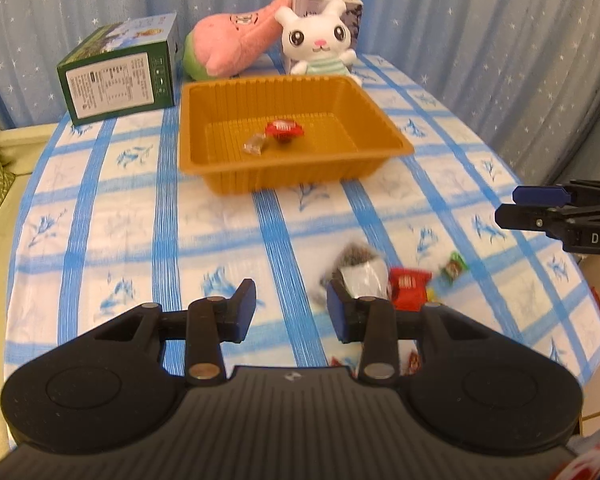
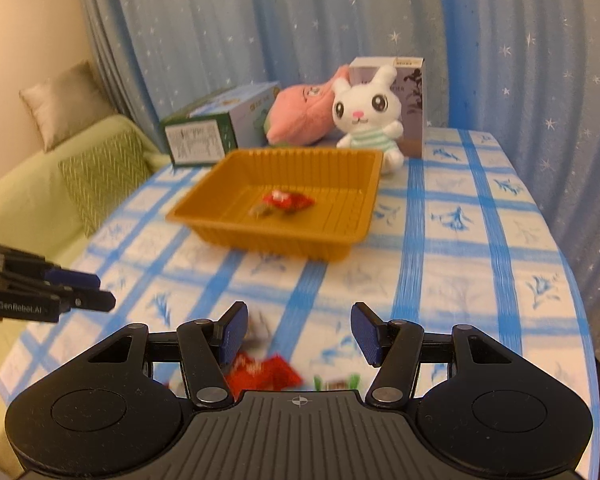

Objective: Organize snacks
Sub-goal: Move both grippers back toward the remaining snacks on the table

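Note:
An orange plastic tray (image 1: 300, 178) (image 2: 268, 240) sits at mid-table and holds a red snack (image 1: 283, 128) (image 2: 286, 200) and a small clear-wrapped candy (image 1: 254, 145) (image 2: 262, 211). Loose snacks lie near the front edge: a grey-white packet (image 1: 360, 272), a red packet (image 1: 408, 288) (image 2: 260, 372) and a green candy (image 1: 454, 267) (image 2: 336, 382). My left gripper (image 1: 292, 312) (image 2: 76, 288) is open and empty, with the pile just right of its right finger. My right gripper (image 2: 300, 334) (image 1: 540, 208) is open over the red packet, with nothing between its fingers.
At the back stand a green box (image 1: 120, 68), a pink plush (image 1: 236, 40), a white bunny plush (image 1: 320, 36) and a pale box (image 1: 352, 12) behind it. A green sofa (image 2: 60, 184) lies left of the table. A blue curtain hangs behind.

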A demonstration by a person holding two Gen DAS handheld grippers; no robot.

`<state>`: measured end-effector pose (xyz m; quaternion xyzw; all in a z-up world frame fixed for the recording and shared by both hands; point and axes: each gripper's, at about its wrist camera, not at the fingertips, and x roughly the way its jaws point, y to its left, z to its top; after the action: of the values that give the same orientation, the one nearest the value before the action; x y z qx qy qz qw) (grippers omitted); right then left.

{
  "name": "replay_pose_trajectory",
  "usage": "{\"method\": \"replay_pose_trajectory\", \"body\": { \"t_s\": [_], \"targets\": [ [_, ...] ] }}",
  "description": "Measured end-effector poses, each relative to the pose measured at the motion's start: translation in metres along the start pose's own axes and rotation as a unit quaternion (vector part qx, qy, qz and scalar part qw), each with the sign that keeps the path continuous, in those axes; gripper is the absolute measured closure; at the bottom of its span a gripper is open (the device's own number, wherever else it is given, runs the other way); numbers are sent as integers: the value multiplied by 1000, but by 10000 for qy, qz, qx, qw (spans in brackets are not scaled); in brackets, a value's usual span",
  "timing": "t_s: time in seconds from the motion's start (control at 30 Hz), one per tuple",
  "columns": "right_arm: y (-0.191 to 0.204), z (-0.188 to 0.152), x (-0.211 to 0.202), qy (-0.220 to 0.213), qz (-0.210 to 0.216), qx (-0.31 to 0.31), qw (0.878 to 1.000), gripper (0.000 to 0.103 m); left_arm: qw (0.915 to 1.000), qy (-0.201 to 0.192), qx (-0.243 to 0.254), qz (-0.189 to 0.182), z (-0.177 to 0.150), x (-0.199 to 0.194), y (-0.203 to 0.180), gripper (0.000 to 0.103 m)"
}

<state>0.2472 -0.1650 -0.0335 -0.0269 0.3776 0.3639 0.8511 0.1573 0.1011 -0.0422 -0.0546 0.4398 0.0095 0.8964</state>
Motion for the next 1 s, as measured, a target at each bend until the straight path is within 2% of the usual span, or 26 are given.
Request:
{"method": "replay_pose_trajectory", "body": {
  "t_s": [0.5,1.0],
  "targets": [
    [38,-63,11,881,380,-300,9949,46,9981,594,152,-97,-56,7,-20,68],
    [62,-84,38,1239,585,-505,9893,46,9968,773,179,-136,-79,11,-22,68]
  ]
}}
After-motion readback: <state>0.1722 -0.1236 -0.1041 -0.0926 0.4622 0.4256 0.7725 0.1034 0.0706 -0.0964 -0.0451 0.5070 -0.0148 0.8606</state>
